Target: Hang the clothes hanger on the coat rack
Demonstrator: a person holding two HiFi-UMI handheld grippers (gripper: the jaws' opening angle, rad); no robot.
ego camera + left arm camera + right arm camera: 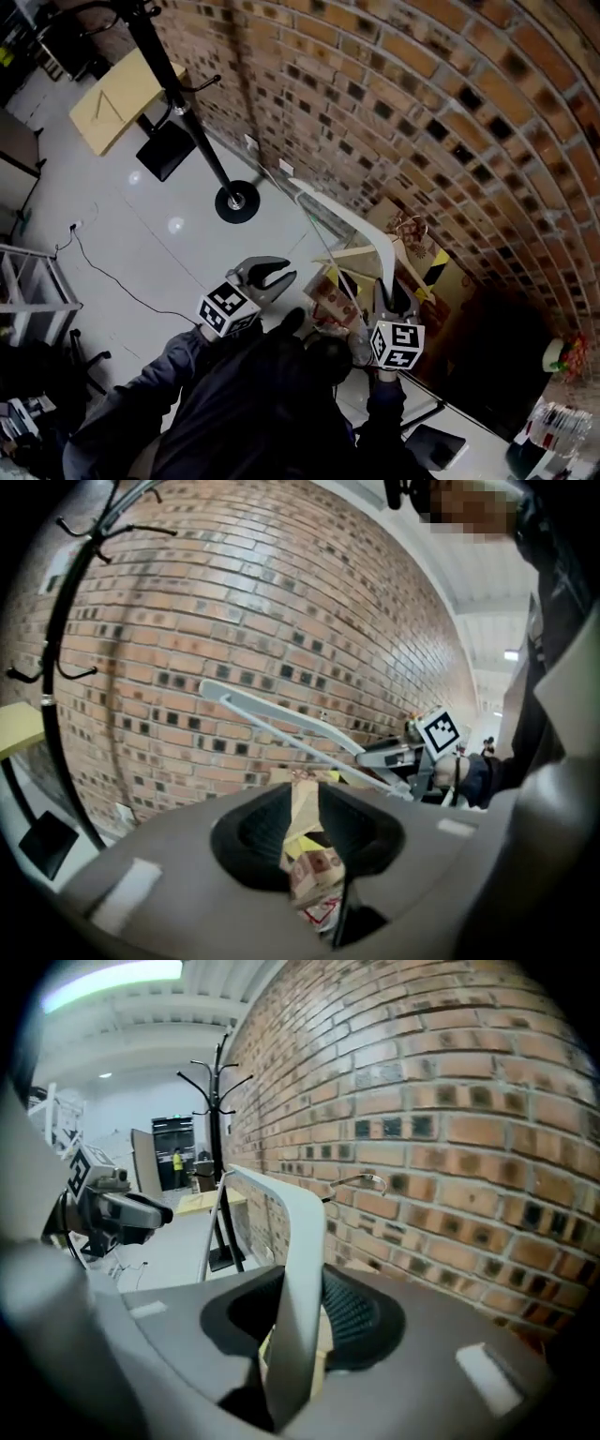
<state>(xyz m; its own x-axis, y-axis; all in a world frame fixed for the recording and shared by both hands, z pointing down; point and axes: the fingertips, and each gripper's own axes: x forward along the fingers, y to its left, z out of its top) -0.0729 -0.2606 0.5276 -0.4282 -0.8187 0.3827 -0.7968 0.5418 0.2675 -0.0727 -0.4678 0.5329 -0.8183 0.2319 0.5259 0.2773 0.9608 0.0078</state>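
A white clothes hanger (349, 221) is in the air in front of the brick wall, with my right gripper (387, 289) shut on its lower arm. In the right gripper view that arm (298, 1269) stands between the jaws, and the wire hook (361, 1180) points toward the wall. The black coat rack (178, 103) stands further along the wall, its round base (236, 202) on the floor. My left gripper (270, 275) hovers to the left of the hanger, open with nothing in it. The left gripper view shows the hanger (281, 726) ahead and the rack (54, 667) at the left.
Cardboard boxes (375, 267) are stacked against the wall under the hanger. A yellow board (122, 98) and a black panel (167, 150) sit behind the rack. A cable (103, 272) runs over the floor, and a metal frame (28, 286) stands at the left.
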